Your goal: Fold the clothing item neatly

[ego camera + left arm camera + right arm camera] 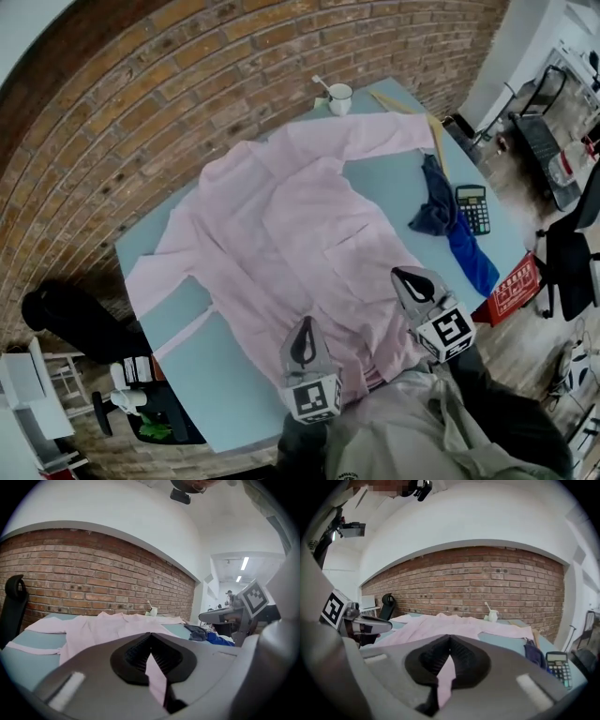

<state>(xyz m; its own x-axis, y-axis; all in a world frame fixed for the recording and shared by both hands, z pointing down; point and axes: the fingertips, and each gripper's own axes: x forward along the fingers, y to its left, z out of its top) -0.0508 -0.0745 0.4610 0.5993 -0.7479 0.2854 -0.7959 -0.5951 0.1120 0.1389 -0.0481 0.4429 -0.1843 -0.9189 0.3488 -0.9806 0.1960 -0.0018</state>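
A pale pink long-sleeved shirt (pixel 291 234) lies spread over the light blue table (pixel 216 375), one sleeve reaching toward the far right, the other toward the left edge. My left gripper (pixel 302 343) is shut on the shirt's near hem (pixel 157 679), and pink cloth shows pinched between its black pads. My right gripper (pixel 414 284) is shut on the hem (pixel 445 677) further right, a strip of pink cloth clamped in its pads. Both grippers hover over the near edge of the table, side by side.
A dark blue cloth (pixel 450 225) and a calculator (pixel 472 208) lie at the table's right side. A white cup (pixel 338 97) stands at the far edge near a wooden stick (pixel 427 122). A brick wall (pixel 141 103) lies beyond; a red box (pixel 511 289) sits by the right edge.
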